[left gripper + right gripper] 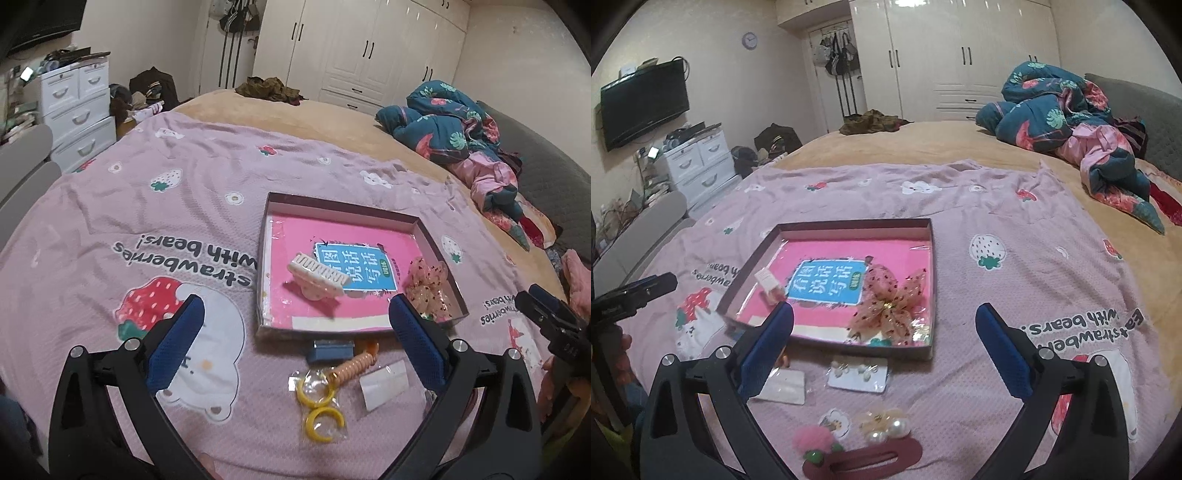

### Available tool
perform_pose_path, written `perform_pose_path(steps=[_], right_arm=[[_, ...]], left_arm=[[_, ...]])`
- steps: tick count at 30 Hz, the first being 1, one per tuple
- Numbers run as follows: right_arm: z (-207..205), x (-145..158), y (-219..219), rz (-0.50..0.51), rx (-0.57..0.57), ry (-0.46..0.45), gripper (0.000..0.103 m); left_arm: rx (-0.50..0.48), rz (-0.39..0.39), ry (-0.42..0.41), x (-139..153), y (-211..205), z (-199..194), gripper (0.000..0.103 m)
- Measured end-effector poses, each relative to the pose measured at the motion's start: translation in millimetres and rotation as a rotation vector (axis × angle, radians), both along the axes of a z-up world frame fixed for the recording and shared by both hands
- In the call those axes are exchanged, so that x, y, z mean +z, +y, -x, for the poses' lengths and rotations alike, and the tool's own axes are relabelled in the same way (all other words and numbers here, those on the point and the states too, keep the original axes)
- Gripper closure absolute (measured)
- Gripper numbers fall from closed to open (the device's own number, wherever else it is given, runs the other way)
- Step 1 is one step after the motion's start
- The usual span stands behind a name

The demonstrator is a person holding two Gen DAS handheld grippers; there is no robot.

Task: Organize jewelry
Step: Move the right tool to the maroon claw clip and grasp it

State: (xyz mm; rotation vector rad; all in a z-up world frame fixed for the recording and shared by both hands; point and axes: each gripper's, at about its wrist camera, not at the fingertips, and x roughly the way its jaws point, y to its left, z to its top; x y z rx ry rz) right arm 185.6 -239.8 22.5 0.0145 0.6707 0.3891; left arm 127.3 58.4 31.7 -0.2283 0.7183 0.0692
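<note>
- The left hand-held gripper (295, 332) hangs over the pink strawberry blanket (110, 229) on the bed, its blue-padded fingers (177, 339) spread wide with nothing between them.
- The right hand-held gripper (884, 343) is likewise spread apart and empty; its fingers (1004, 350) frame the near edge of the shallow box (932, 280).
- In the left wrist view the box (264, 258) lies at 12 o'clock from the gripper, with a pink book (295, 236) lying flat in it.
- A white claw hair clip (317, 277) rests on the book, and a sheer dotted bow (890, 299) lies in the box's near right corner as the right wrist view shows it.
- Just in front of the box in the left view lie a small blue box (330, 350), an orange spiral hair tie (354, 365), two yellow rings in a clear bag (319, 406) and a small white packet (384, 384).
- In the right view, a card of earrings (858, 374) lies at 6 o'clock from the box.
- Nearer the camera sit a pearl flower clip (886, 424), a pink flower piece (812, 441) and a dark red oval hair clip (864, 459).
</note>
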Motion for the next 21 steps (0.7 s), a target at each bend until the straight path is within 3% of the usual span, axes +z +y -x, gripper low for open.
perform_pose_path(steps=[21], right_arm=[[61, -19, 32, 0.034, 0.112, 0.045, 0.004]], left_arm=[[0.004, -0.029, 0.017, -12, -2, 59, 0.009]])
